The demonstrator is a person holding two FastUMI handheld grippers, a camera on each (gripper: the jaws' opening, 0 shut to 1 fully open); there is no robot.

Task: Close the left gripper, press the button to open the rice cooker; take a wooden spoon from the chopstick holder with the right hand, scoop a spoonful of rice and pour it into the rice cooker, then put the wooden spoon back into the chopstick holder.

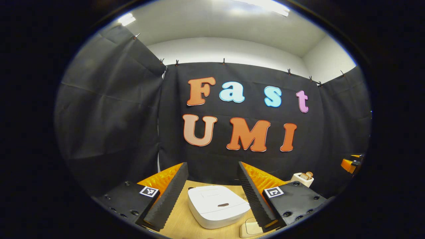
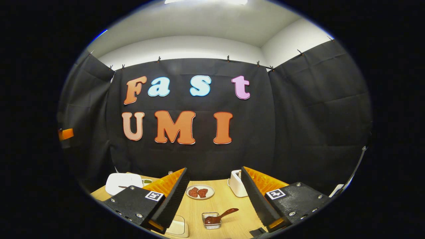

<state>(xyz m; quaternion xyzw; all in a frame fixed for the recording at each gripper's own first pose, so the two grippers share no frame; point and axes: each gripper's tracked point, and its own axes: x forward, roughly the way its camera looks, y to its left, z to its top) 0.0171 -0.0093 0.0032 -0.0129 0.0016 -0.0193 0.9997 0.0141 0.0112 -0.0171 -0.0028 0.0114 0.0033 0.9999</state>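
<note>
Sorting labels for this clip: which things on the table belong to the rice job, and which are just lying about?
For the job: rice cooker, lid shut; wooden spoon in its wire holder; left claw and right claw, both open.

Lying about: plate of food; toaster.

bare table (image 2: 229, 205) between plate (image 2: 199, 192) and toaster (image 2: 237, 187).

No readable text, brand or number stands on the rice cooker (image 1: 217, 205) or any other thing on the worktop (image 2: 229, 212). Each gripper's fingers carry square black-and-white marker tags (image 1: 274, 192), coded patterns rather than words.
</note>
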